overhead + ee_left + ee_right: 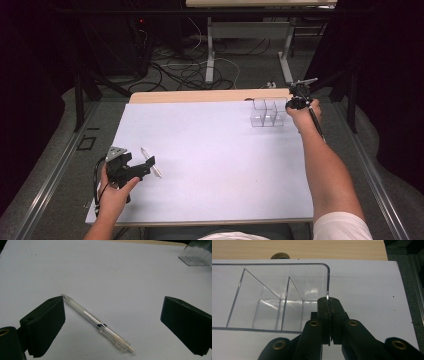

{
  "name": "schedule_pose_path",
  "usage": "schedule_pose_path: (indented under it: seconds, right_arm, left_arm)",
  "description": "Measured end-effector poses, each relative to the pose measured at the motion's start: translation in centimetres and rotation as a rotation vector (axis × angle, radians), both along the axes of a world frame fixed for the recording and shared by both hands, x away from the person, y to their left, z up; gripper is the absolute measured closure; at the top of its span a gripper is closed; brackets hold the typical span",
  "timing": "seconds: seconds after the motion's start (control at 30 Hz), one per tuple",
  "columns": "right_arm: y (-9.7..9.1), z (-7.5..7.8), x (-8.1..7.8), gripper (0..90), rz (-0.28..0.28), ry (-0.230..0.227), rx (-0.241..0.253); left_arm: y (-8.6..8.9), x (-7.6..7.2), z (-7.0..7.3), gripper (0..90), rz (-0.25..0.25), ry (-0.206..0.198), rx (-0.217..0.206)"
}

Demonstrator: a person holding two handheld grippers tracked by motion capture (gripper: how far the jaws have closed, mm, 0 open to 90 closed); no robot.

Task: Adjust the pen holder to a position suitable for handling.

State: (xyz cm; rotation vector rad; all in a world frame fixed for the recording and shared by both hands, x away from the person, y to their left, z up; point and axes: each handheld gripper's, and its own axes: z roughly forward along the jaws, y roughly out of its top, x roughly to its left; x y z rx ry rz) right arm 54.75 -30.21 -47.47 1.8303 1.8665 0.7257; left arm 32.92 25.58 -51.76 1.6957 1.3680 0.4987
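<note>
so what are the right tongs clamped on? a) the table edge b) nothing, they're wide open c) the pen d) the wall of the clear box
d: in the right gripper view the right tongs are pinched shut on the wall of the clear box, while the pen lies loose on the sheet between the open left tongs.

high view: above, looking forward-down | gripper views: close, low over white sheet (210, 150) | shared: clear organizer (267, 112)
</note>
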Motion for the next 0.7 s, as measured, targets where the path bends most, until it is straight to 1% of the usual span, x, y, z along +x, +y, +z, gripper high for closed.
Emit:
schedule_pose_path:
  seconds: [0.1,0.2,0.27,0.4,0.47,0.57,0.63,0.7]
  right_arm:
    - [0.2,0.0,-0.1,89.3,-0.011,-0.003,-0.012]
    - [0.3,0.1,-0.2,89.3,-0.003,0.003,-0.004]
    - [0.5,0.1,-0.2,89.3,0.0,0.014,0.003]
    - [1.0,0.2,-0.5,89.3,0.012,0.03,-0.001]
    - [1.3,0.3,-0.6,89.4,0.014,0.037,0.003]
    - [1.9,0.3,-0.9,89.4,0.026,0.05,0.001]
    - [2.6,0.4,-1.3,89.4,0.025,0.065,0.007]
    - [3.3,0.5,-1.6,89.4,0.035,0.073,0.009]
  left_arm:
    - [0.0,0.0,0.0,5.8,0.0,-0.001,0.0]
    - [-0.1,0.0,0.0,5.8,-0.002,0.002,0.0]
    - [-0.1,0.0,0.0,5.8,-0.003,0.001,-0.001]
    - [-0.1,0.0,0.0,5.9,0.0,-0.002,-0.002]
    - [-0.2,0.1,0.0,5.9,0.003,-0.006,-0.003]
    - [-0.2,0.1,0.0,5.9,-0.005,0.0,0.003]
    - [-0.2,0.1,-0.1,6.0,-0.002,-0.006,0.001]
    - [-0.3,0.1,-0.1,6.0,-0.002,-0.004,0.001]
